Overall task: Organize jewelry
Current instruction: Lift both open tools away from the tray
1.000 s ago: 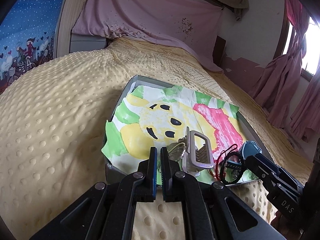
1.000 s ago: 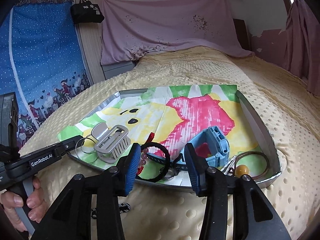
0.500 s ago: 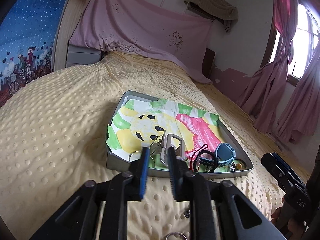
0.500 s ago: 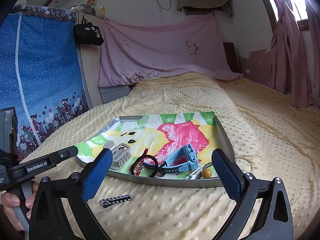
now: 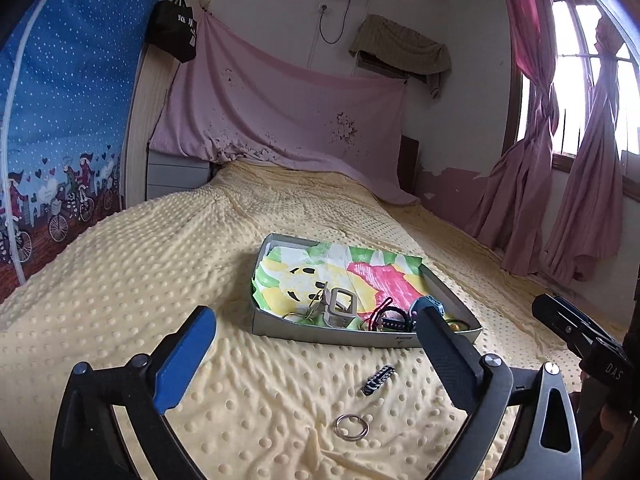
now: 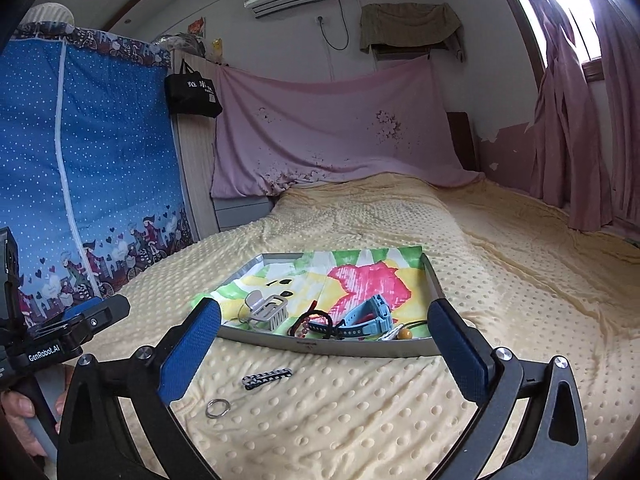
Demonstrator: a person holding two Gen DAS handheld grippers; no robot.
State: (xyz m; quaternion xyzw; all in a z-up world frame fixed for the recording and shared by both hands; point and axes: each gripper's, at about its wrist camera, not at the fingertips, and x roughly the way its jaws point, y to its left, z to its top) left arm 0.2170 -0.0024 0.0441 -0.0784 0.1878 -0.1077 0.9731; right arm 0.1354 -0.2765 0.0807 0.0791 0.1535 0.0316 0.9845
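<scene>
We see the bed [image 5: 168, 264] under its yellow dotted blanket carrying a grey tray [image 6: 332, 347], and our left gripper [image 5: 316, 354] and right gripper [image 6: 326, 354] both gape wide and empty above the blanket. In the tray lie a grey hair clip [image 6: 269, 312], a blue watch [image 6: 370, 316] and black bracelets [image 6: 316, 322]. On the blanket just before the tray lie a dark chain [image 6: 266, 378] and a metal ring [image 6: 218, 407].

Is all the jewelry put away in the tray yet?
Almost. The blue watch, grey clip and cord bracelets already lie in the tray. Both the left gripper and right gripper are open, holding nothing. The dark chain piece and metal ring still lie on the blanket.
</scene>
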